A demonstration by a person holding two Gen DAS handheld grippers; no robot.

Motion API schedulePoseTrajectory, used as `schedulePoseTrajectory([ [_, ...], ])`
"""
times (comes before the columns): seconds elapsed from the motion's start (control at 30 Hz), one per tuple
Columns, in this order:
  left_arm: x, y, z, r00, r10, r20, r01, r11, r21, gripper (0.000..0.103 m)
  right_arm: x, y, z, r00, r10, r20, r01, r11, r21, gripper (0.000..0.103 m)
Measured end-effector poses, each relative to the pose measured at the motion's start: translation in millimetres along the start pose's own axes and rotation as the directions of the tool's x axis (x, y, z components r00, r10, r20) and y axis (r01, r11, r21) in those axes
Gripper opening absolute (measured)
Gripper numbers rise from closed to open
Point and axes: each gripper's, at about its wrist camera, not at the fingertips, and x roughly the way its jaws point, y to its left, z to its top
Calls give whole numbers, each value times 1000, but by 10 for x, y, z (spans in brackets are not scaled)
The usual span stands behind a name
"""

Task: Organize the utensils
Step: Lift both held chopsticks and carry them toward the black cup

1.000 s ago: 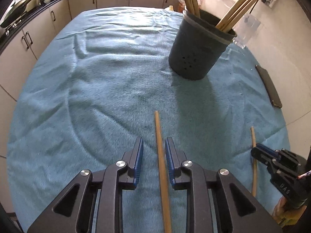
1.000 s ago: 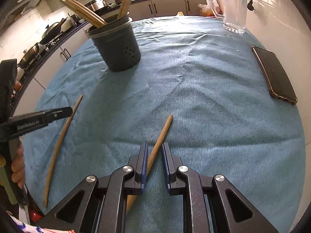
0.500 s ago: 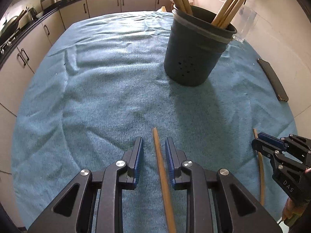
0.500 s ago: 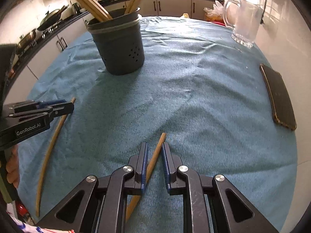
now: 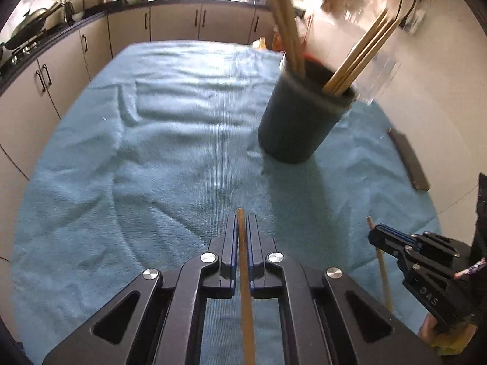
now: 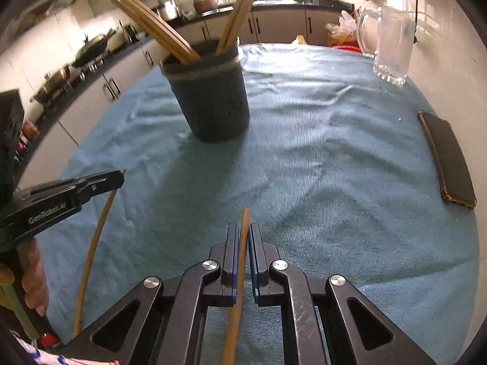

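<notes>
A dark grey utensil holder [image 5: 301, 115] with several wooden chopsticks stands on the blue cloth [image 5: 170, 140]; it also shows in the right wrist view [image 6: 213, 97]. My left gripper [image 5: 242, 222] is shut on a wooden chopstick [image 5: 245, 289], whose tip pokes just past the fingers. My right gripper [image 6: 242, 228] is shut on another wooden chopstick [image 6: 239, 289]. Each gripper shows in the other's view: the right one [image 5: 374, 237] with its chopstick [image 5: 382, 273], the left one [image 6: 117, 179] with its chopstick [image 6: 94, 243].
A dark phone [image 6: 447, 158] lies at the cloth's right edge, also in the left wrist view [image 5: 409, 161]. A glass jug [image 6: 392, 45] stands at the back right. Kitchen cabinets [image 5: 127, 36] and a stove with pans run along the left and back.
Both grippers have closed on their chopsticks and lifted them, sliding forward so only the tips show past the fingers. The views have tilted up toward the holder.
</notes>
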Motion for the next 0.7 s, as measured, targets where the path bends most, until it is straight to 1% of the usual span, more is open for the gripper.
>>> schedulePoseTrajectory([
  [0.17,-343,-48,-16,997,-20,72,21,1000,-20,5,-268,29,30,997,16,75,-17,1000,15,7],
  [0.23,-471,-65,-26,995,-32,97,35,999,-25,5,-350,57,29,996,21,89,-21,1000,3,7],
  [0.33,-568,-74,-58,994,-18,110,21,1000,-22,5,-274,69,1,999,-9,38,10,1000,-26,7],
  [0.37,-563,-66,-70,994,-15,107,18,1000,-24,5,-211,62,-25,1000,-24,7,24,999,-29,8],
  [0.4,-559,-64,-101,995,-13,98,16,999,-28,5,-108,50,-63,998,-40,-43,39,999,-27,13],
  [0.43,-545,-53,-137,996,-11,86,15,999,-36,5,-56,20,-100,997,-40,-67,39,999,-20,16],
  [0.5,-487,-17,-204,998,-11,55,14,998,-58,5,54,-22,-175,994,-17,-107,17,1000,1,16],
  [0.6,-415,46,-285,999,-11,30,14,996,-89,5,120,-39,-165,993,-12,-120,14,1000,19,16],
  [0.7,-424,81,-323,999,-11,34,14,994,-104,5,194,17,-71,988,-41,-146,40,999,-8,16],
])
